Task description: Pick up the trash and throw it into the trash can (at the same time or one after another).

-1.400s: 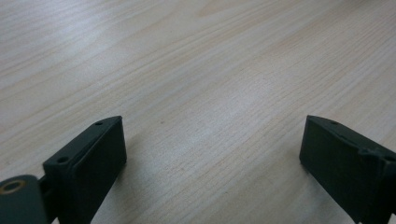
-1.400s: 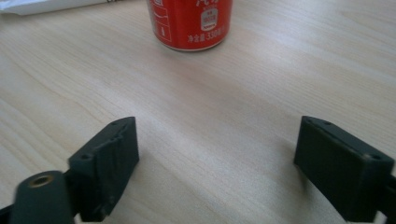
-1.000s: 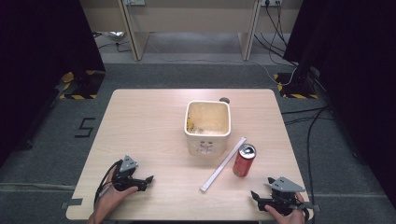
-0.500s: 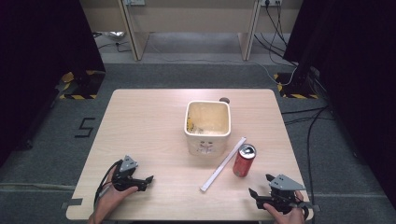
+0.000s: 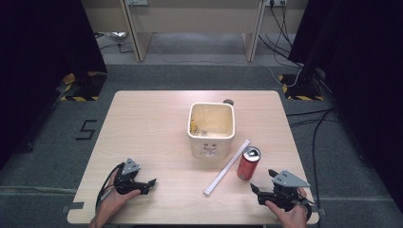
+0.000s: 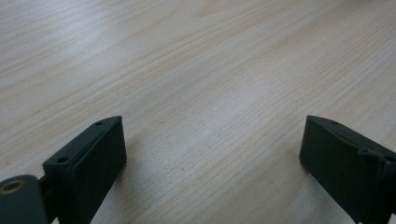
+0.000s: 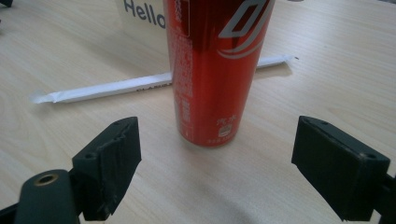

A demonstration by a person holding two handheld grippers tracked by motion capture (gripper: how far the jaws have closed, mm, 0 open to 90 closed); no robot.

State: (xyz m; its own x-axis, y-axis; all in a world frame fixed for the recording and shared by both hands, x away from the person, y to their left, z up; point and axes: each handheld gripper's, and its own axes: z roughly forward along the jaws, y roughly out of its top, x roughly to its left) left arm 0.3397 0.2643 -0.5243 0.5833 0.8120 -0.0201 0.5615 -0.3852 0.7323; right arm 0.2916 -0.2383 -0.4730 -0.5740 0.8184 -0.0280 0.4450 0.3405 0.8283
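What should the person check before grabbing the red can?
1. Right hand-held gripper open wide enough for the can: ok.
2. Tall red metal drink can upright on the light wooden table: ok.
3. Can lined up between the jaws: ok, roughly centred, not yet between them.
4. White paper-wrapped straw out of the way: ok, it lies behind the can.
5. Cream square plastic bin clear of the can: ok, apart.
6. Can full or empty: cannot tell.

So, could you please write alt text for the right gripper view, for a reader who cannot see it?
A red can stands upright on a light wooden table, straight ahead of the open right gripper, whose two black jaws stand wide apart and short of it. Behind the can lies a white paper-wrapped straw.
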